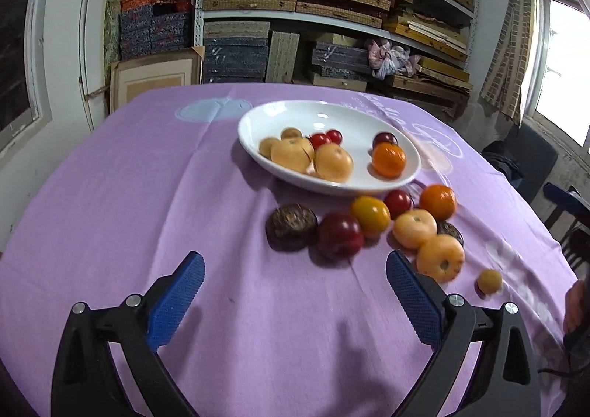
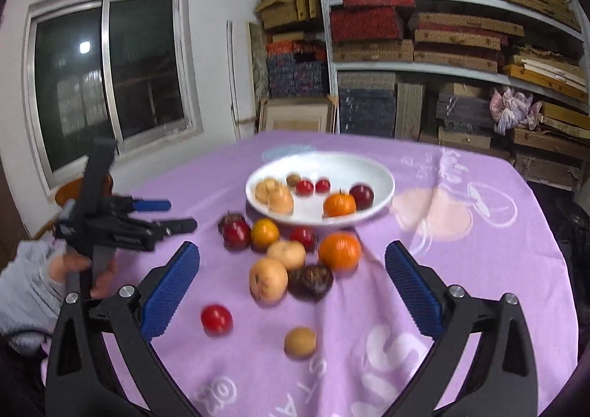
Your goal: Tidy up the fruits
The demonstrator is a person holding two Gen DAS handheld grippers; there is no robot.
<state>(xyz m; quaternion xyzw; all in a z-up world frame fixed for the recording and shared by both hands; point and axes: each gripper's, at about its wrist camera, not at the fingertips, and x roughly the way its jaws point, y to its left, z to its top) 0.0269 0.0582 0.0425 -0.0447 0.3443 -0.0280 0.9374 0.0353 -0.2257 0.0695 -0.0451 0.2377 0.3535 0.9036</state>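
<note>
A white oval plate sits on the purple cloth and holds several fruits, among them an orange and a dark plum. Several loose fruits lie in front of it: a dark brown fruit, a red apple, a yellow tomato, an orange, a peach-coloured fruit, a red tomato and a small brown fruit. My left gripper is open and empty, just short of the loose fruits; it also shows in the right wrist view. My right gripper is open and empty above the loose fruits.
The round table's purple cloth drops off at the edges. Shelves of stacked boxes stand behind the table. A dark chair is at the right, a window at the left.
</note>
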